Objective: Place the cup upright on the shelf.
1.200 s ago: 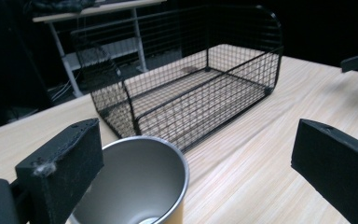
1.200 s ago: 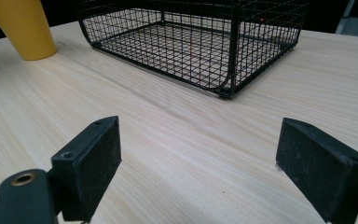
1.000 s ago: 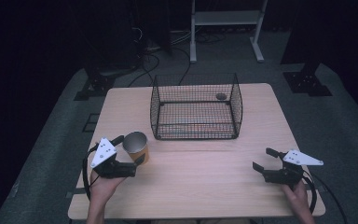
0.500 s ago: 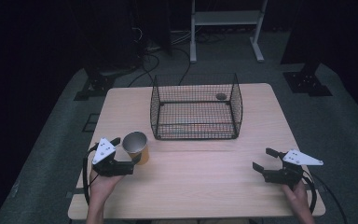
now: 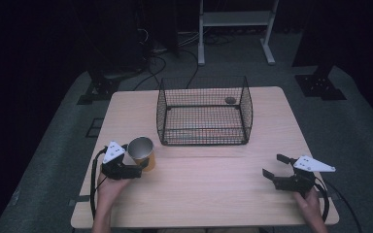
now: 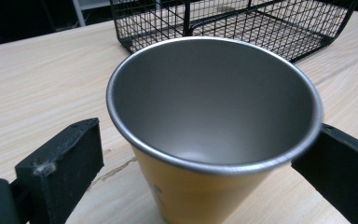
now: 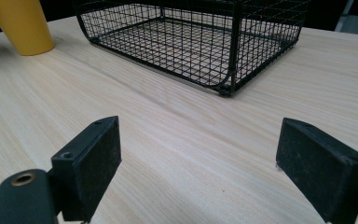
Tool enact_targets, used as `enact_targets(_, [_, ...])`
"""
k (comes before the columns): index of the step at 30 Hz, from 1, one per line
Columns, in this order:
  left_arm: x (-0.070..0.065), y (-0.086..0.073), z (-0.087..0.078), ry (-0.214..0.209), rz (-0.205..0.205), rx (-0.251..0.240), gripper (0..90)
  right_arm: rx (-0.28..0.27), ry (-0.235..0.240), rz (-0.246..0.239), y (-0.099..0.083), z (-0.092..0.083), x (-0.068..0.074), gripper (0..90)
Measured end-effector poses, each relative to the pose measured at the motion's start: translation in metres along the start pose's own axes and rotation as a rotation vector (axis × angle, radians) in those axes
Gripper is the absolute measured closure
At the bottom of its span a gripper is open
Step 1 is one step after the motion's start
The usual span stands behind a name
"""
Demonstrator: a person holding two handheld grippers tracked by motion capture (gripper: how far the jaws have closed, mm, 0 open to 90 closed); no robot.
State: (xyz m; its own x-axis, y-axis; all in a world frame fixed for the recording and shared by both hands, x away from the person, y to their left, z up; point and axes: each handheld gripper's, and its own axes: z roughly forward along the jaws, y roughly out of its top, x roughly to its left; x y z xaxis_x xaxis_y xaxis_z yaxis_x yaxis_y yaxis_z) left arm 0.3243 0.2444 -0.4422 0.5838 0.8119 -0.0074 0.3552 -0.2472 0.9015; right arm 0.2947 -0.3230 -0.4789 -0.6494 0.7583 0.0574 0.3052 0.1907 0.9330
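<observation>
— Where is the cup (image 5: 142,153) relative to the wire basket (image 5: 204,110) right now?

— It stands upright on the tabletop (image 5: 209,189), just off the basket's near left corner, mouth up and empty. My left gripper (image 5: 135,170) sits on the cup's near side, away from the basket. In the left gripper view the yellow cup (image 6: 213,130) stands between the two black jaws: the right-hand jaw looks to be touching its rim, the left-hand one stands a little clear of the wall. So I read that gripper as spread around the cup, not yet clamped on it.

— And the other hand?

— My right gripper (image 5: 278,168) rests near the tabletop's front right, well apart from the cup, on the near side of the basket's right end. In the right gripper view its jaws stand wide apart with nothing but bare wood between them, and the basket (image 7: 196,42) is ahead.

— Which way does the cup have to go?

— I judge that the basket lies forward and to the right of the cup, with the left gripper far nearer. The cup's long axis is vertical, so a side grasp and a lift over the basket's near wall suits it.
</observation>
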Motion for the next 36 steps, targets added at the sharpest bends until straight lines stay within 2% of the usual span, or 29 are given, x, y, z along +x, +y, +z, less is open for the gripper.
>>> enact_targets(11, [0.004, -0.003, 0.014, -0.025, -0.011, 0.006, 1.6, 0.001, 0.000, 0.005, 0.000, 0.000, 0.000, 12.9])
enact_targets(14, [0.005, -0.002, 0.015, -0.039, -0.019, -0.011, 4.8, 0.002, 0.000, 0.003, 0.000, 0.000, 0.000, 12.9])
enact_targets(18, [0.005, -0.003, 0.017, -0.044, -0.017, -0.009, 7.3, 0.001, 0.003, 0.000, 0.000, 0.000, 0.000, 12.9])
enact_targets(19, [0.005, -0.003, 0.018, -0.061, -0.009, -0.008, 10.6, 0.001, 0.004, -0.001, 0.000, 0.000, 0.000, 12.9])
enact_targets(21, [0.004, -0.003, 0.019, -0.061, 0.003, -0.011, 14.1, 0.001, 0.005, -0.003, 0.000, 0.000, 0.000, 12.9])
enact_targets(27, [0.001, 0.000, 0.019, -0.066, 0.017, -0.010, 15.0, 0.001, 0.009, -0.003, 0.000, 0.000, 0.000, 12.9])
enact_targets(33, [-0.005, 0.012, 0.013, -0.089, 0.032, -0.060, 15.1, -0.005, 0.009, 0.014, 0.000, 0.000, -0.001, 12.9])
enact_targets(34, [-0.010, 0.017, 0.011, -0.112, 0.043, -0.067, 15.1, -0.005, 0.009, 0.016, 0.000, 0.000, -0.001, 12.9])
enact_targets(36, [-0.016, 0.023, 0.008, -0.110, 0.064, -0.077, 15.0, -0.004, 0.009, 0.013, 0.000, 0.000, -0.001, 12.9])
